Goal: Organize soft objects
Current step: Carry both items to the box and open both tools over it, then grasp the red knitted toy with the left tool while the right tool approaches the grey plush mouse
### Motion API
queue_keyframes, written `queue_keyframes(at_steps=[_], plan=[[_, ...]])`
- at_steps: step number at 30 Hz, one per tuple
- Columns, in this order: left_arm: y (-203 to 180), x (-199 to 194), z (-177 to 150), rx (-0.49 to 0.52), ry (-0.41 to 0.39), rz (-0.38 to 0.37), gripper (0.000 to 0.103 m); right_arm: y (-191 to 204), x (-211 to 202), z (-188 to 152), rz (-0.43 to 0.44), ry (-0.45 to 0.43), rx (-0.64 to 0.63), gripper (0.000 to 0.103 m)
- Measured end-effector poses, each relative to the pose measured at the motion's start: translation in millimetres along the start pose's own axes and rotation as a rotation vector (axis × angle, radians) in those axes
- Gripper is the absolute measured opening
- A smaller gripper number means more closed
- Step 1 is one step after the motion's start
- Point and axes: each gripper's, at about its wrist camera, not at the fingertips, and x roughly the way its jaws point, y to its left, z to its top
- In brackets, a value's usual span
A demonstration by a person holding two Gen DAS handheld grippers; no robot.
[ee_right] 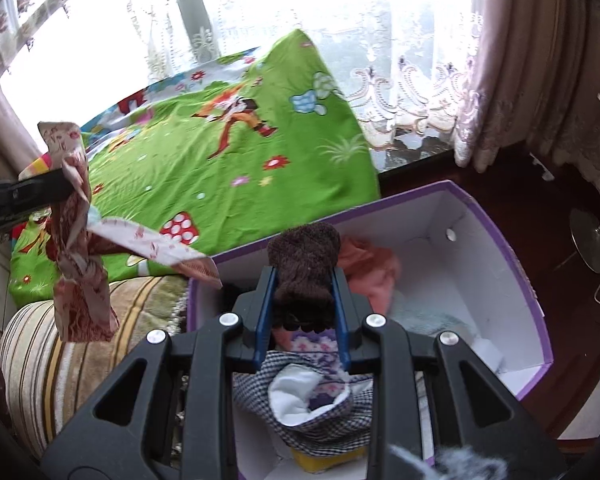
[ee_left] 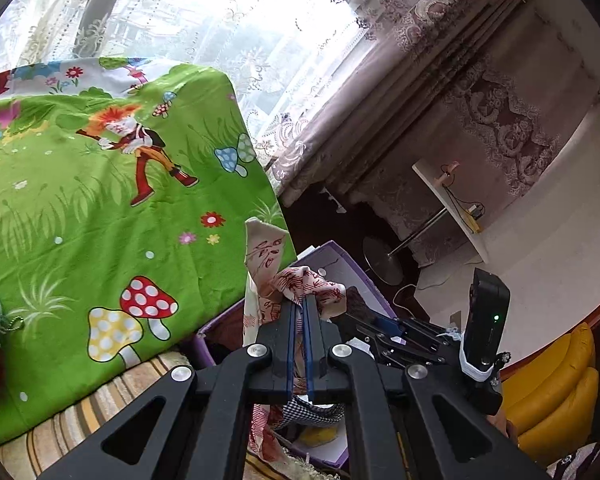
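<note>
My left gripper (ee_left: 299, 300) is shut on a cream cloth with red print (ee_left: 270, 264), which hangs above the purple box (ee_left: 336, 250). The right wrist view shows that same printed cloth (ee_right: 80, 248) dangling from the left gripper (ee_right: 66, 186) at the left. Over the white-lined purple box (ee_right: 496, 216), my right gripper (ee_right: 304, 270) is shut on a brown knitted piece (ee_right: 304, 256). Inside the box lie an orange cloth (ee_right: 370, 268), a pale blue cloth (ee_right: 424, 316) and a checked fabric pouch (ee_right: 312, 408).
A bed under a green cartoon sheet (ee_left: 100, 208) stands to the left of the box, with a striped blanket (ee_right: 44, 352) at its near end. Lace curtains (ee_right: 404, 88) cover the window behind. A yellow seat (ee_left: 556, 384) and a white side table (ee_left: 448, 204) stand to the right.
</note>
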Motion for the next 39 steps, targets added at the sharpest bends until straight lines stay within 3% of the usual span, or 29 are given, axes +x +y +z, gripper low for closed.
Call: queue_keyframes(at_steps=[5,8,9,18,28,32,37,39], plan=[[-4.5,29.6,-6.1,0.004,0.073,-0.005,0.013,-14.0,1.9,-3.0,-0.031,0.013,0.028,0.034],[-1.2,39.9,-11.6,-0.005,0.109,0.005,0.051,-13.9,7.3,-5.5,-0.037,0.040,0.026,0.045],[0.4,39.5,-13.6,-0.016,0.106,0.000,0.053,-13.4,8.4,-6.2,-0.042,0.045,0.028,0.050],[52.7,-19.9,-39.0,-0.148,0.016,0.044,0.053,27.4,10.8,1.5,0.011,0.036,-0.064,0.052],[167.9,-135.3,-91.0,-0.462,-0.174,0.214,0.053,152.2,17.0,24.4,0.147,0.005,-0.318,0.052],[212.2,-163.9,-107.4,-0.592,-0.203,0.304,0.053,206.5,22.9,31.6,0.192,-0.003,-0.421,0.052],[245.6,-186.9,-93.3,-0.621,-0.234,0.399,0.053,267.7,41.3,37.5,0.251,0.021,-0.506,0.052],[256.0,-186.5,-76.1,-0.597,-0.218,0.457,0.061,286.4,51.6,38.2,0.262,0.038,-0.526,0.052]])
